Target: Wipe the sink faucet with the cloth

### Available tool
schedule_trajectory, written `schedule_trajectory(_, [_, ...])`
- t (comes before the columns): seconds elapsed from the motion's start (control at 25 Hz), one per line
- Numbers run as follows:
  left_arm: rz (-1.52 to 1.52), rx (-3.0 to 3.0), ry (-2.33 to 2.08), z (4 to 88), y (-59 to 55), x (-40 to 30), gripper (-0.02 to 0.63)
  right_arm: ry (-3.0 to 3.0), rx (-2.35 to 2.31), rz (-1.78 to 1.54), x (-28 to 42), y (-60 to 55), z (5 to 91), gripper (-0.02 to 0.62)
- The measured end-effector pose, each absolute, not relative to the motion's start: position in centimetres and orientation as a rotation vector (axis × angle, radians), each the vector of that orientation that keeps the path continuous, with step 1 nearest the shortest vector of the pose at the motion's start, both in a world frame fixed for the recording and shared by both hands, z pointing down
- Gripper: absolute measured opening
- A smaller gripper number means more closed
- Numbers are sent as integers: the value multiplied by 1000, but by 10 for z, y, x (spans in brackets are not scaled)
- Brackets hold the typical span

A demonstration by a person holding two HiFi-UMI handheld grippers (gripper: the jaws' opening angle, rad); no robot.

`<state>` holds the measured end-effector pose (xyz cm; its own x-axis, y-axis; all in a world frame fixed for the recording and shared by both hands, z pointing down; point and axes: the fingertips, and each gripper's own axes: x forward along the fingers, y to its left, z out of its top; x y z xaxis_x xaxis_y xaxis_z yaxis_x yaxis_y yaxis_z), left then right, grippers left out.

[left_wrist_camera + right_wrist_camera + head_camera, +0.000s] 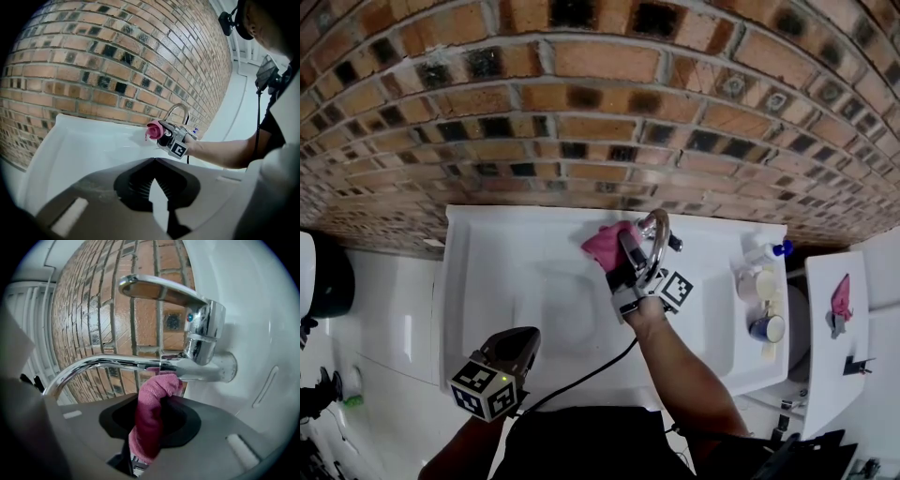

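Note:
A chrome faucet with a curved spout and a lever handle stands at the back of the white sink. My right gripper is shut on a pink cloth. The cloth's top end presses against the underside of the spout near its base. My left gripper hovers over the sink's front edge, its jaws shut with nothing between them.
A brick wall rises behind the sink. On the sink's right ledge stand a bottle with a blue cap and two cups. A white shelf with a pink item lies further right. A cable runs from the right gripper.

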<state>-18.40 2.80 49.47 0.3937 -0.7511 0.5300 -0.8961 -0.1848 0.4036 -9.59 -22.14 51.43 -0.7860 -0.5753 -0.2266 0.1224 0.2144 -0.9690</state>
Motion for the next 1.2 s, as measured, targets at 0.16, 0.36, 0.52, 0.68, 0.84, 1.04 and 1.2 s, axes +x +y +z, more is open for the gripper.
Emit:
schedule_trajectory(0.16, [266,1995,-1416,490,38,-180,6,1958,-384,-1606,-86,-208,505,120])
schedule_trajectory(0.36, [250,2033,-1387,484,50,-166,6,2022,-465,-1588,-52,-184,507,120])
schedule_trajectory(0.52, [239,2114,-1332,476,52,-154,6,2094,-561,-1545,-23,-161,500,121])
schedule_trajectory(0.68, [251,2180,-1286,471,59,-145,6,2164,-619,-1482,1,-128,481,121])
schedule_trajectory(0.84, [274,2222,-1250,470,65,-138,6,2227,-660,-1410,24,-93,455,121])
schedule_trajectory(1.04, [216,2261,-1283,451,68,-121,6,2337,-677,-1352,45,-50,432,121])
schedule_trajectory(1.2, [151,2227,-1318,444,77,-104,6,2447,-720,-1323,68,-17,422,121])
